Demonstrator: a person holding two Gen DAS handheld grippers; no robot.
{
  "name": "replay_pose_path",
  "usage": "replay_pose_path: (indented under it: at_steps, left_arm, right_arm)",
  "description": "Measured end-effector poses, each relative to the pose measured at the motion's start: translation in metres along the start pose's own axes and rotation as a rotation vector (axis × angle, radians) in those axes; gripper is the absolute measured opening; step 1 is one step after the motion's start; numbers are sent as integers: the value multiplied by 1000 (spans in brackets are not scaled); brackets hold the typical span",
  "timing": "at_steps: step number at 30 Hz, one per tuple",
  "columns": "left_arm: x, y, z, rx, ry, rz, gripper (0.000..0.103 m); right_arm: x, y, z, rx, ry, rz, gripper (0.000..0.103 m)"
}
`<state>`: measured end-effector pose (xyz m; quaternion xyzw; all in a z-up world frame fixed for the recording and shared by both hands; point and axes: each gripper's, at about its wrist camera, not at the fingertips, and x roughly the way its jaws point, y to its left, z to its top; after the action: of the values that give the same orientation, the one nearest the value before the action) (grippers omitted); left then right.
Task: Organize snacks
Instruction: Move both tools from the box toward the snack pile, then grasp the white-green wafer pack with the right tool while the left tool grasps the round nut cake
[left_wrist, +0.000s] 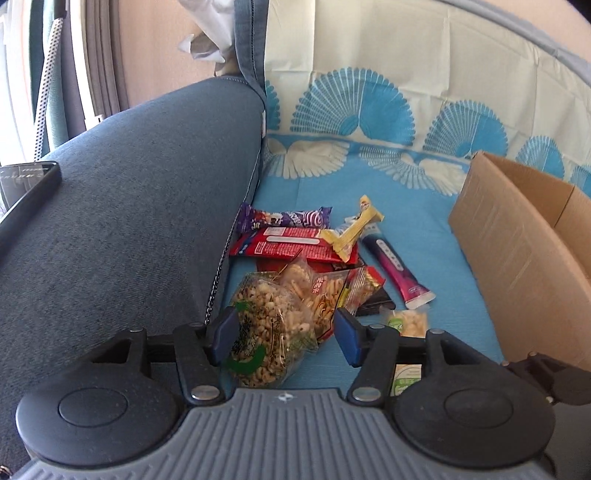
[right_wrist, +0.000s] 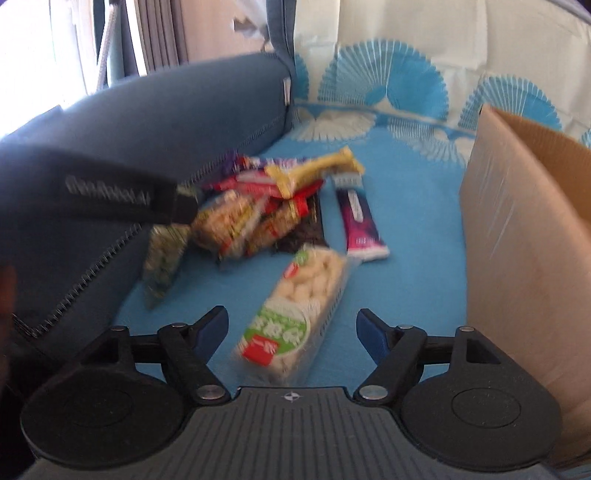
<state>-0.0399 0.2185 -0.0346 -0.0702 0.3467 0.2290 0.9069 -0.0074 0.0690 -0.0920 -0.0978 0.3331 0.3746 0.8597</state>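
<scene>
Both grippers are down low over the sofa seat now, and the snacks lie in a loose heap on the blue patterned cover (left_wrist: 417, 206). The left gripper (left_wrist: 282, 334) has its jaws parted to a middling width, straddling a clear bag of puffed grains (left_wrist: 266, 325); the near blue pad sits at the bag's edge, the other pad stands clear of it, so nothing is clamped. From that bag, at twelve o'clock, lies a red packet (left_wrist: 291, 245) with a purple wrapper (left_wrist: 284, 218) just beyond it against the grey-blue armrest (left_wrist: 129, 206), and a yellow bar (left_wrist: 354, 230) rests tilted across the red packet. At two o'clock a long magenta stick pack (left_wrist: 395, 267) lies alone on the cover, apart from the pile. The right gripper (right_wrist: 293, 334) has its jaws spread wide, and a packet of white puffs with a green and red label (right_wrist: 295, 314) lies between them, angled toward one o'clock, with neither pad touching it. That view is smeared by motion, so the pile at eleven o'clock reads only as mixed wrappers. The open cardboard box (left_wrist: 517, 240) stands at three o'clock from the pile, its near wall upright on the seat. A dark phone (left_wrist: 26, 184) rests on the armrest at ten o'clock.
</scene>
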Motion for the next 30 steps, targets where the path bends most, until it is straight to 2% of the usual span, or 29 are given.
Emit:
replay_pose_path:
  at_steps: [4, 7, 10, 11, 12, 15, 19, 23, 26, 30]
  left_arm:
    - [4, -6, -2, 18, -5, 45, 63]
    - [11, -10, 0, 45, 32, 54, 63]
    - [19, -11, 2, 51, 77, 65, 63]
    - [22, -11, 1, 50, 91, 73, 63]
    - [25, -12, 1, 50, 100, 80, 63]
    - [30, -14, 0, 61, 118, 100, 63]
    - [29, -14, 0, 67, 124, 124, 42]
    - [19, -6, -1, 24, 90, 123, 32]
    - [6, 3, -2, -24, 49, 94, 27]
    - [-20, 13, -3, -71, -48, -8, 27]
  right_arm:
    - [12, 1, -5, -25, 31, 4, 78]
    - [13, 0, -4, -36, 44, 13, 77]
    - [12, 1, 0, -47, 44, 9, 57]
    - [11, -1, 0, -45, 43, 11, 44]
    - [10, -2, 1, -41, 43, 8, 39]
    - [5, -8, 1, -20, 46, 18, 38]
    - [-9, -10, 2, -29, 28, 22, 38]
    - [-25, -8, -2, -38, 23, 32, 38]
    - [-35, -9, -5, -35, 37, 23, 38]
    - [-48, -6, -8, -42, 36, 19, 38]
